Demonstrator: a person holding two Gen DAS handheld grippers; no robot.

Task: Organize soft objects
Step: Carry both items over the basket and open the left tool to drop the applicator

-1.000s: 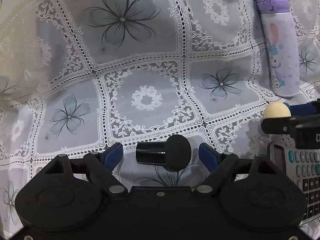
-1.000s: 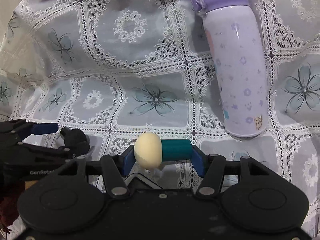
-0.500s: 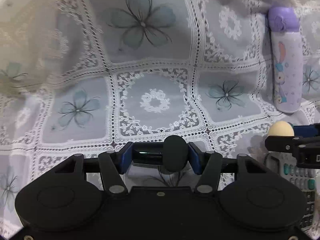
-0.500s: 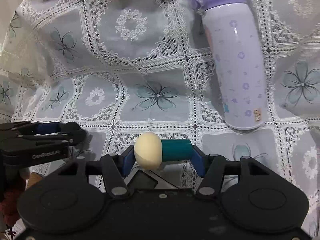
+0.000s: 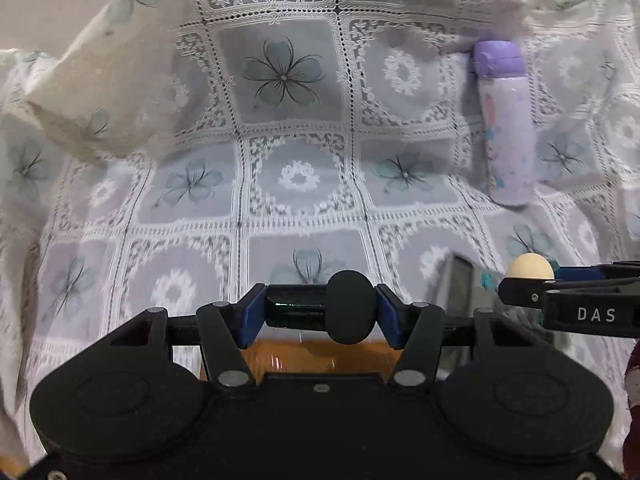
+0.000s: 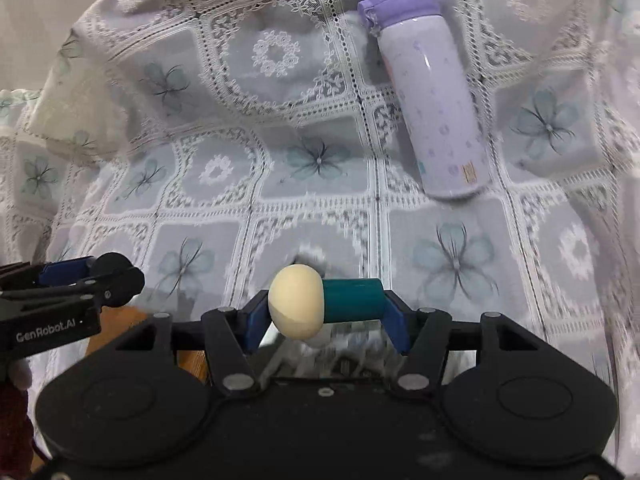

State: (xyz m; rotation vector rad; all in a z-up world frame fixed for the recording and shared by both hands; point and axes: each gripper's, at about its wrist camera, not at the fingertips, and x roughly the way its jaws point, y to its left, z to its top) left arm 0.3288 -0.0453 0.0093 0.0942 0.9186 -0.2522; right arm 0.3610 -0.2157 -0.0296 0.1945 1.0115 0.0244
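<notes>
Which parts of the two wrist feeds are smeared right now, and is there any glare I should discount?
Left wrist view: lace cloth softly motion-blurred, corners bent by the fisheye; a small glint on the black puff's handle. Right wrist view: cream puff sharp, but the clutter just beneath it is streaked; a thin highlight runs down the purple bottle.

Purple bottle (image 6: 428,92) lies on its side (cap away) on lace tablecloth (image 6: 304,112).

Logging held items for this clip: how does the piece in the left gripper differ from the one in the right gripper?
The black mushroom-shaped piece is black all over, while the cream-and-teal mushroom-shaped piece has a cream cap on a teal stem. The black one's cap points to the right of its view; the cream cap points to the left of its own. Both lie crosswise, clamped end to end, in the left gripper and right gripper.
</notes>
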